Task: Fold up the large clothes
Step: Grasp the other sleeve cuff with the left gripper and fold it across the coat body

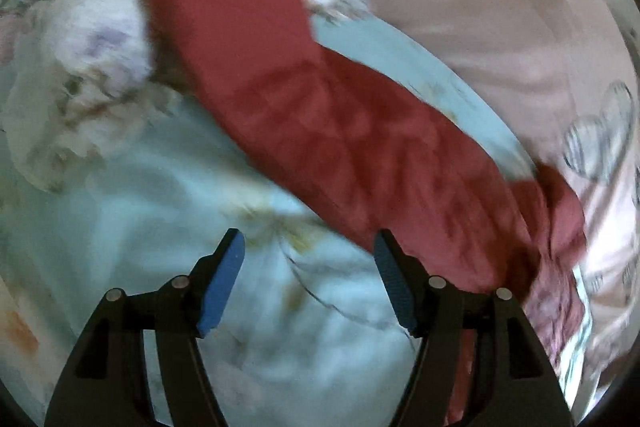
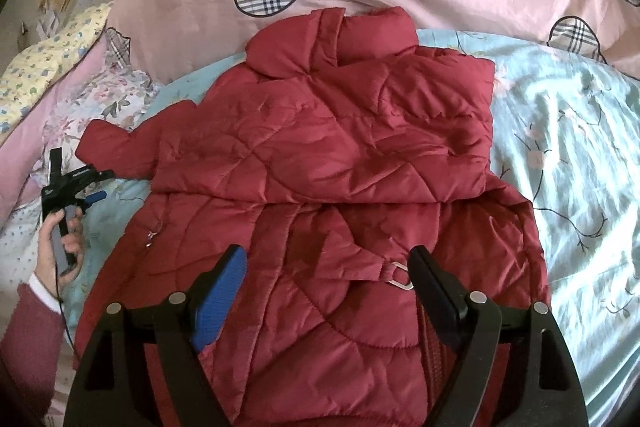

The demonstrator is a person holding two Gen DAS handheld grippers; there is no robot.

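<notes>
The bed (image 2: 568, 131), covered by a pale blue floral sheet, carries the red quilted padded jacket (image 2: 340, 155), which lies spread flat at its centre. One side appears folded inward across the body. The long red sleeve (image 1: 320, 115) lies extended outward, unfolded. The body folds remain, by judgement. The right tongs (image 2: 328, 267) hover spread above the hem. The left tongs (image 1: 308, 251) are spread, empty, beside the sleeve.

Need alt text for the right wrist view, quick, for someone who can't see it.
A red quilted jacket lies on a light blue floral sheet, its top part folded down over the body. The right tool hovers open above its lower part; at the left edge, a hand holds the left tool.
</notes>
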